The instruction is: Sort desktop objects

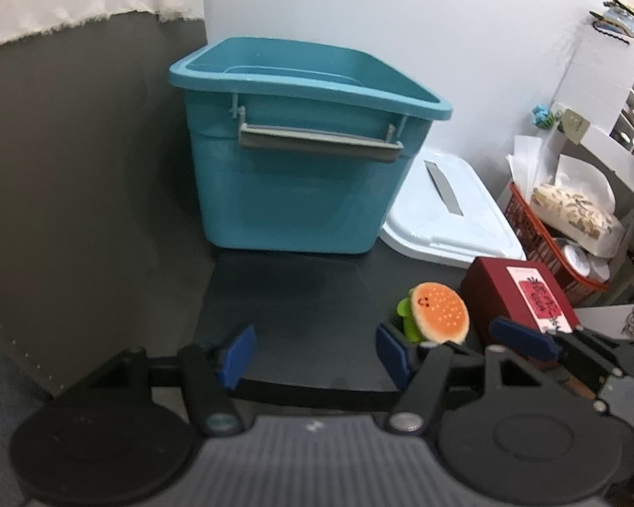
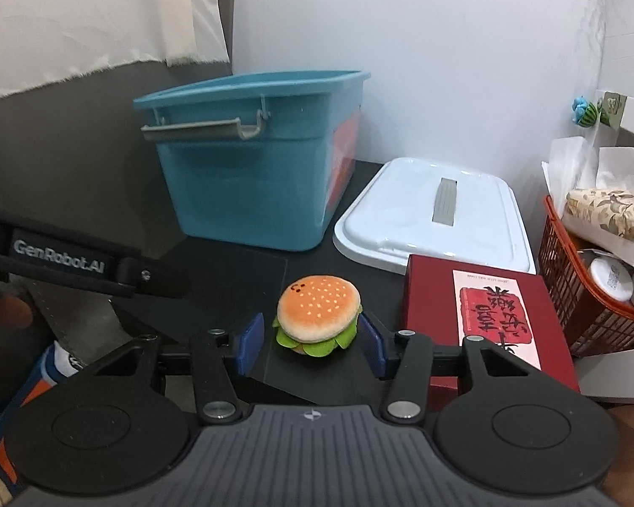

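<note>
A plush hamburger (image 2: 317, 314) with an orange bun and green lettuce lies on the black mat (image 2: 232, 287). My right gripper (image 2: 309, 344) straddles it, a blue pad on each side. Small gaps show, so the jaws stand partly closed and open around it. In the left wrist view the hamburger (image 1: 437, 312) sits to the right of my left gripper (image 1: 315, 355), which is wide open and empty over the mat. A right gripper pad (image 1: 522, 338) shows beside the toy. The teal bin (image 1: 300, 160) stands behind, open-topped.
The bin's white lid (image 2: 435, 215) lies flat to the right of the teal bin (image 2: 253, 169). A dark red box (image 2: 486, 317) sits just right of the hamburger. An orange basket (image 2: 587, 291) holds cups and paper at the far right. The left gripper's black body (image 2: 63, 257) crosses the left side.
</note>
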`<action>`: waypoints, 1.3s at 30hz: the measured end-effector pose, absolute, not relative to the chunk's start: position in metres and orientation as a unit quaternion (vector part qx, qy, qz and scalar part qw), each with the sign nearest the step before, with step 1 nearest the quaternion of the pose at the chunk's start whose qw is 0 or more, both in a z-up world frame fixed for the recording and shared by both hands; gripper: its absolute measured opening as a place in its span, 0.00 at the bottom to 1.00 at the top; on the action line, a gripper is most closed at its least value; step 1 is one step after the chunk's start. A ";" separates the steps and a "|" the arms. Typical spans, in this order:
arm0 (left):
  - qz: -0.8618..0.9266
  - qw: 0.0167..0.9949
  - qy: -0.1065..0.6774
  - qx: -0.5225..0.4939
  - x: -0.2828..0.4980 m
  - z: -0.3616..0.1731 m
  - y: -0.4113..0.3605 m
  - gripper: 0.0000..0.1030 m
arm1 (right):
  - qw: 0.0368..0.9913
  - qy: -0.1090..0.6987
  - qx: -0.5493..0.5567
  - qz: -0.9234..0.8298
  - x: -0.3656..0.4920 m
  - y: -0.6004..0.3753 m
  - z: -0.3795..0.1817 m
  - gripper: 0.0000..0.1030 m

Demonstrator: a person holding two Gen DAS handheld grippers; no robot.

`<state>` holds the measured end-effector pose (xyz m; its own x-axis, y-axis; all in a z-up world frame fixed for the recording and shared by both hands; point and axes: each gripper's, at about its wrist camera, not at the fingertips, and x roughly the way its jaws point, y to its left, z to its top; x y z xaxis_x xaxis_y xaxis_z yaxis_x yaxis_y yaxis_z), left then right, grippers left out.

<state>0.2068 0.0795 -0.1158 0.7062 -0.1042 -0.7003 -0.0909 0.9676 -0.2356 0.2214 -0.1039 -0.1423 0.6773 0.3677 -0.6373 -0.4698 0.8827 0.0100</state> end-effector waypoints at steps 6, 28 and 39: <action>-0.003 0.914 0.386 -0.127 0.208 -0.117 0.081 0.66 | 0.908 0.340 -0.081 0.231 0.227 -0.102 -0.150 0.34; -0.005 0.913 0.386 -0.132 0.209 -0.117 0.084 0.66 | 0.909 0.334 -0.109 0.224 0.223 -0.091 -0.149 0.53; -0.001 0.913 0.385 -0.138 0.210 -0.118 0.089 0.67 | 0.906 0.349 -0.101 0.218 0.249 -0.076 -0.162 0.53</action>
